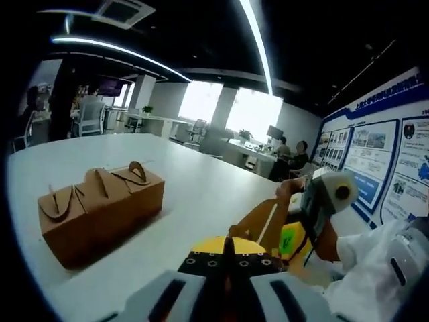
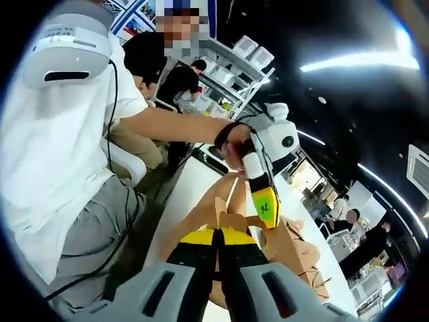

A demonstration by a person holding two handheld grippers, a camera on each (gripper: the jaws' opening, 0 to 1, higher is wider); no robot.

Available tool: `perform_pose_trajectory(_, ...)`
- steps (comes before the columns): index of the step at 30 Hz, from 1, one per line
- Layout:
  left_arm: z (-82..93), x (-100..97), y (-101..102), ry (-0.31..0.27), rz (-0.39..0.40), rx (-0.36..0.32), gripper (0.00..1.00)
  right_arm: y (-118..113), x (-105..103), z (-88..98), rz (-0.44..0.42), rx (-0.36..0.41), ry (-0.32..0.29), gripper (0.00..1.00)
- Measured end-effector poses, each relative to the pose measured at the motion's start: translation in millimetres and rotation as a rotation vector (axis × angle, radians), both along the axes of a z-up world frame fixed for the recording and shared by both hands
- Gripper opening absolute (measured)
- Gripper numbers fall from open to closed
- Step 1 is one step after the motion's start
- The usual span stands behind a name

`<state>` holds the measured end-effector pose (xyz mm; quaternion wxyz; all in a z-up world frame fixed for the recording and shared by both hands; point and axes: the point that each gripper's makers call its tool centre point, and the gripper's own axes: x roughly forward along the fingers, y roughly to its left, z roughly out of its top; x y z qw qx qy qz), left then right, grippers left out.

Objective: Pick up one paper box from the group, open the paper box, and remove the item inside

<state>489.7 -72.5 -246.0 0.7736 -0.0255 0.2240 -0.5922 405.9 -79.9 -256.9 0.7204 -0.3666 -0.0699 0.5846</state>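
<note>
In the left gripper view, the left gripper (image 1: 226, 258) is rising from six o'clock with its jaws pressed together on a kraft edge of the paper box (image 1: 263, 221), which is sitting just beyond the tips, toward four o'clock of centre. The right gripper (image 1: 315, 201) is coming in at three o'clock, tilted over the same box. The group of boxes (image 1: 100, 204) is resting at nine o'clock on the white table (image 1: 201, 181), well apart from the held one.

In the right gripper view, the right gripper (image 2: 216, 251) is likewise closing narrowly on the paper box (image 2: 228, 208), while the left gripper (image 2: 265, 181) is descending from one o'clock onto it.

Judging from this, the picking step is done and the opening is in hand: both tools are pinching the top. The next move is probably calling for the two grips to draw apart gently so the handle flaps unhook without tearing the card.
</note>
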Motion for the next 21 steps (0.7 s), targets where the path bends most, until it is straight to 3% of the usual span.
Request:
perform_pose_trajectory(12, 10.0, 18.4, 3, 0.014, 0.064, -0.039, 0.03, 1, -29, 9.0, 0.047, -0.003, -0.071, 0.03)
perform_pose_trajectory(21, 12.5, 29.5, 4, 0.019, 0.09, -0.054, 0.03, 0, -53, 0.0, 0.068, -0.042, -0.1, 0.03)
